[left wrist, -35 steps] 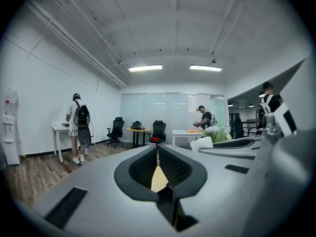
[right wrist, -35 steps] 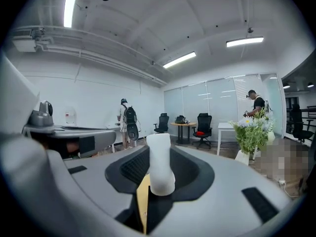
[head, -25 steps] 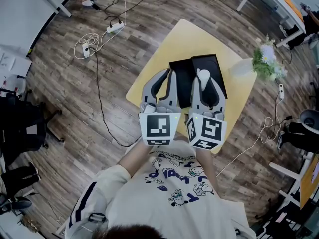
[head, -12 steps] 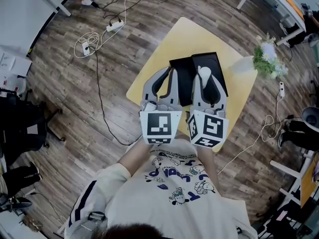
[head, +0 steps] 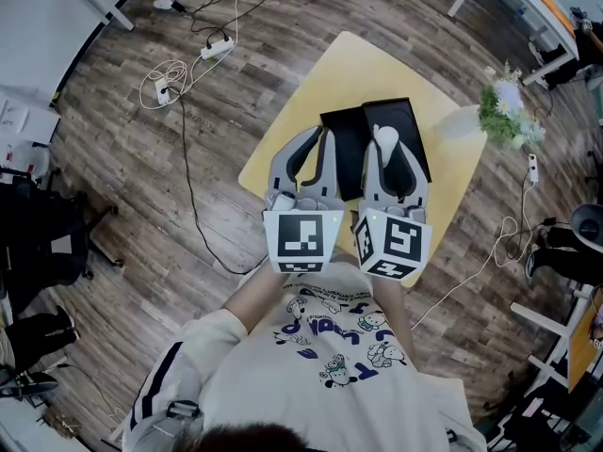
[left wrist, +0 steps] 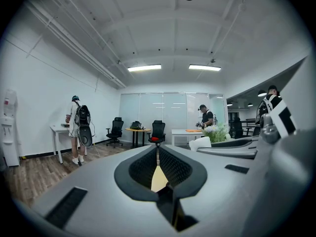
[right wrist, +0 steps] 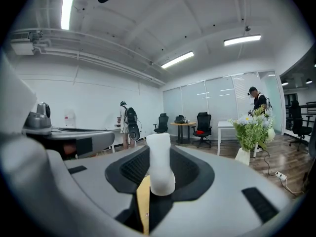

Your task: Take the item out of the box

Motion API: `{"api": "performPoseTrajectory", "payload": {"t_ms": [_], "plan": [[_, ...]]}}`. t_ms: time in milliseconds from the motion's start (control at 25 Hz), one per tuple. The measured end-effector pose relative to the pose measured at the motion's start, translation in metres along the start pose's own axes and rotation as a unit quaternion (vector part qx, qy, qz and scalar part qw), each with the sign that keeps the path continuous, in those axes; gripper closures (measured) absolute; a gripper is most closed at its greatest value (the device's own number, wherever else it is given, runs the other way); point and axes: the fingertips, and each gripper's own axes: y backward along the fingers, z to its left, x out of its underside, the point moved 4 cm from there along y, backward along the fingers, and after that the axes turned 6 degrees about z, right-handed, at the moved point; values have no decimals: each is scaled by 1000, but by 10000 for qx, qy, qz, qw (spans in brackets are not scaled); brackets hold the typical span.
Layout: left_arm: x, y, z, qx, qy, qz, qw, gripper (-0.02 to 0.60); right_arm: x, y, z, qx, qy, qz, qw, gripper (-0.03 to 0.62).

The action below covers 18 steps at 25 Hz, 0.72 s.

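An open black box lies in two halves on the yellow table. I hold both grippers side by side above its near part. My right gripper is shut on a small white item that stands upright between the pads. The right gripper view shows this white item as a rounded post pinched in my right gripper. My left gripper is shut with nothing in it. In the left gripper view only a thin slit of yellow table shows between the pads of my left gripper.
A white vase with flowers stands at the table's right edge. Cables and a power strip lie on the wooden floor to the left. A dark chair stands far left. People stand at desks in the background.
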Motion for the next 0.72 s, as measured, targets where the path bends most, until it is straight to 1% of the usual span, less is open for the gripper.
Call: {"api": "performPoseTrajectory", "payload": {"t_ms": [720], "plan": [[2, 4, 3, -40, 27, 1, 10000, 554, 1, 2, 2, 33, 1, -12, 10000, 450]]}}
